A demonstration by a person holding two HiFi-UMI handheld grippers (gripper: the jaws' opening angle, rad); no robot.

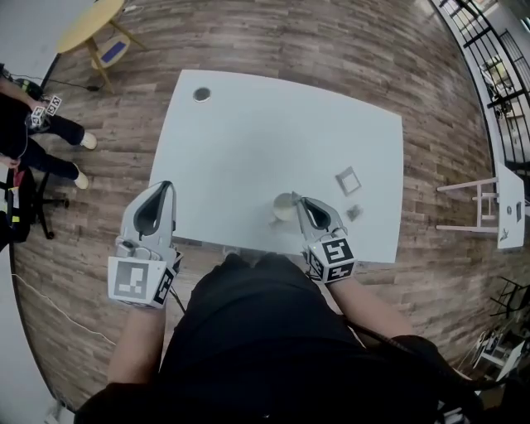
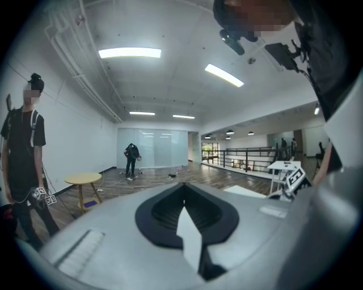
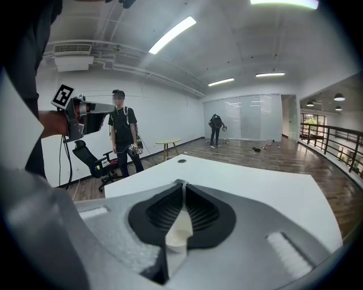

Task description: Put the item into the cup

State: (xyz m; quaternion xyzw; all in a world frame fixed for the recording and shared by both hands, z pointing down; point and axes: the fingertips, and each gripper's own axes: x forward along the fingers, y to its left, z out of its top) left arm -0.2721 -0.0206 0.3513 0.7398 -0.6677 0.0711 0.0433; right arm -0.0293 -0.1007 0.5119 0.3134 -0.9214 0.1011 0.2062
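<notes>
1. Worktop (image 1: pixel 265 132): white and rectangular, standing on a wood-plank floor. A round dark grommet hole (image 1: pixel 202 94) sits near its far left corner.
2. Cup (image 1: pixel 282 209): pale, standing close to the near edge of the worktop, at the tip of the right gripper (image 1: pixel 296 197).
3. Right gripper, tongs: drawn almost together and clamped on the wall of the cup. In the right gripper view the cream rim shows in the slit between the two dark pads, and the jaw tips meet beyond it.
4. Small grey item (image 1: pixel 354 213): lying on the worktop just right of the right gripper, near the cup but apart from it and outside it. Its shape is too small to make out.
5. Square piece (image 1: pixel 349 180): grey with a light centre, lying flat on the worktop just beyond the small grey item and clear of it.
6. Left gripper (image 1: pixel 168 184): held at the near left edge of the worktop, well apart from the cup. Tongs: together, with nothing gripped between them, as the left gripper view shows.
7. Surroundings: a round yellow table (image 1: pixel 91 25) stands on the floor beyond the far left corner. A bystander (image 2: pixel 22 147) in dark clothing stands left of the worktop.
</notes>
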